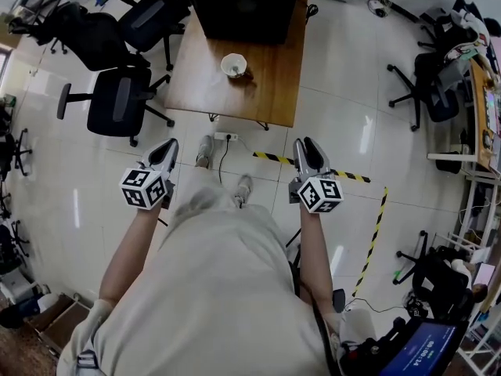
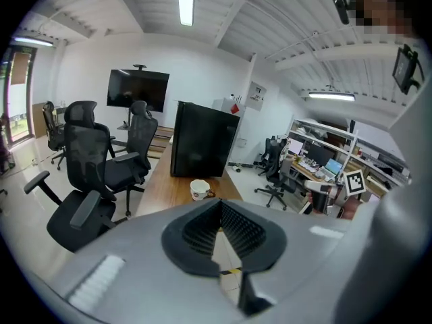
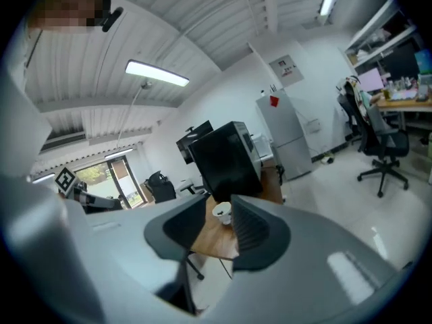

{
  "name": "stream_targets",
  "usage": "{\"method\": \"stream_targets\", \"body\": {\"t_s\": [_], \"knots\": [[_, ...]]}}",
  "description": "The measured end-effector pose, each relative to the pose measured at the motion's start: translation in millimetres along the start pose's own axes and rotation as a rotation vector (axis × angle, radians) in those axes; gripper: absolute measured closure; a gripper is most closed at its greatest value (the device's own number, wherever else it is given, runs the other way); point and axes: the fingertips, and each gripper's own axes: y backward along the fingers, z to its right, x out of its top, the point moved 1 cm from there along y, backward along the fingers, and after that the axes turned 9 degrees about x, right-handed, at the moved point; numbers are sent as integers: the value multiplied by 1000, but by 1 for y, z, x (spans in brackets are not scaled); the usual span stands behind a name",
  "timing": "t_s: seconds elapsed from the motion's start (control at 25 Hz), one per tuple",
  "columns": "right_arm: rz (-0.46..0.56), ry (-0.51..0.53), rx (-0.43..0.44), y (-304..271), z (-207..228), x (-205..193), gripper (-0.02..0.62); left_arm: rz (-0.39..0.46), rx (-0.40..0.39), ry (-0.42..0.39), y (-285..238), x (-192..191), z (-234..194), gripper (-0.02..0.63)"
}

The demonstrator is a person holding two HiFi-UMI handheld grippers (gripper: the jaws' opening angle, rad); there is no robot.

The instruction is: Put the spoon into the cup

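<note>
**Inspector:** What was the condition of the left gripper?

**Examiner:** Its jaws met at the tips, with only a narrow wedge of floor showing lower down between the pads. It held nothing. It was carried low in front of the person, over the white tiled floor.

**Inspector:** And the right gripper?

**Examiner:** Its jaws stood moderately apart and were empty. The pads touched nothing, and the far table showed through the gap.

**Inspector:** Where was the cup?

**Examiner:** It stood upright on the wooden table, in front of a large black box and towards the table's near edge. It was well apart from both grippers.

**Inspector:** And the spoon?

**Examiner:** It could not be confirmed. A small dark mark showed at the cup's side, too small to tell whether it was a handle or a spoon.

**Inspector:** What else was noted?

**Examiner:** Black office chairs stood left of the table. Yellow-and-black tape ran across the floor beyond the right gripper.
</note>
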Motion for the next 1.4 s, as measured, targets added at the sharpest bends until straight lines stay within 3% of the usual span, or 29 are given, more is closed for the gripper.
{"method": "stream_targets", "body": {"t_s": [0.28, 0.8, 1.12, 1.4], "knots": [[14, -35, 54, -11, -22, -2, 488, -6, 28, -4, 20, -4, -9, 606], [45, -59, 23, -5, -60, 6, 491, 12, -105, -17, 3, 13, 0, 606], [121, -39, -34, 2, -83, 24, 497, 7, -155, -38, 1, 24, -21, 606], [143, -36, -57, 14, -108, 17, 497, 18, -207, -48, 4, 30, -33, 606]]}}
